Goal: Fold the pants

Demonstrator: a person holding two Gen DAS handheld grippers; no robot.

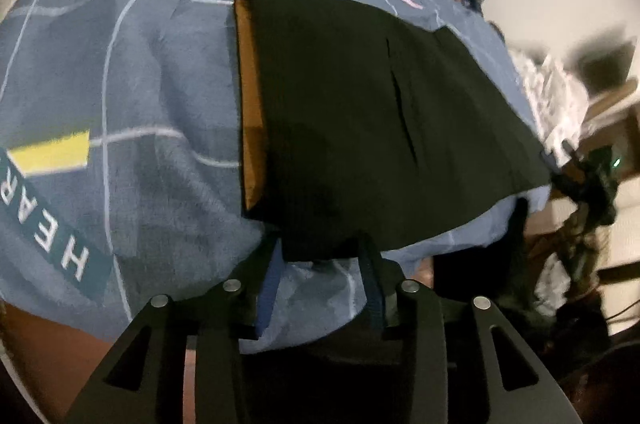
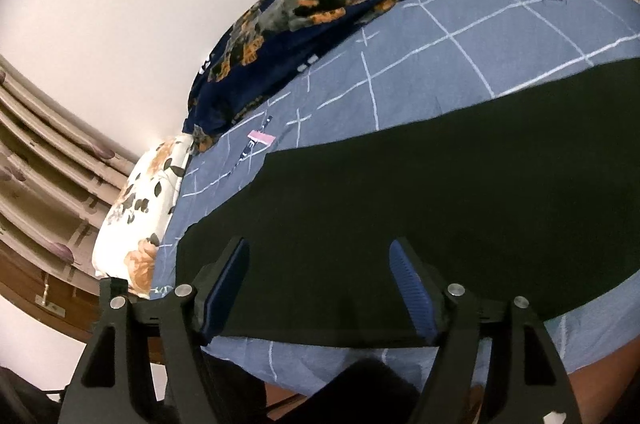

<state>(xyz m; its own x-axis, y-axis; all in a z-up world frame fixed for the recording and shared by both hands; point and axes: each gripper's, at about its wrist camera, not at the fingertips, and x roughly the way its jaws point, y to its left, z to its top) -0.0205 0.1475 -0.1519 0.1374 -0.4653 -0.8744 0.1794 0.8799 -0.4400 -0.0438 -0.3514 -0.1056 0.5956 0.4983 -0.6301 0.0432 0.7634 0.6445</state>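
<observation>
1. The black pants (image 1: 384,112) lie flat on the grey-blue bedspread (image 1: 132,72), reaching its near edge, with an orange-lined end toward the bed's middle.
2. The left gripper (image 1: 320,264) is spread wide at the pants' near edge, gripping nothing.
3. The right gripper (image 2: 320,288) gapes wide over the pants, holding nothing.
4. A navy blanket (image 2: 304,8) is bunched against the wall.

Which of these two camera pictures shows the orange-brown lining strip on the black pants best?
The left wrist view. There the orange-brown lining strip runs plainly down the left edge of the black folded pants, which lie on the blue-grey grid-patterned bedsheet. The right wrist view shows only plain black cloth; the strip is out of sight.
</observation>
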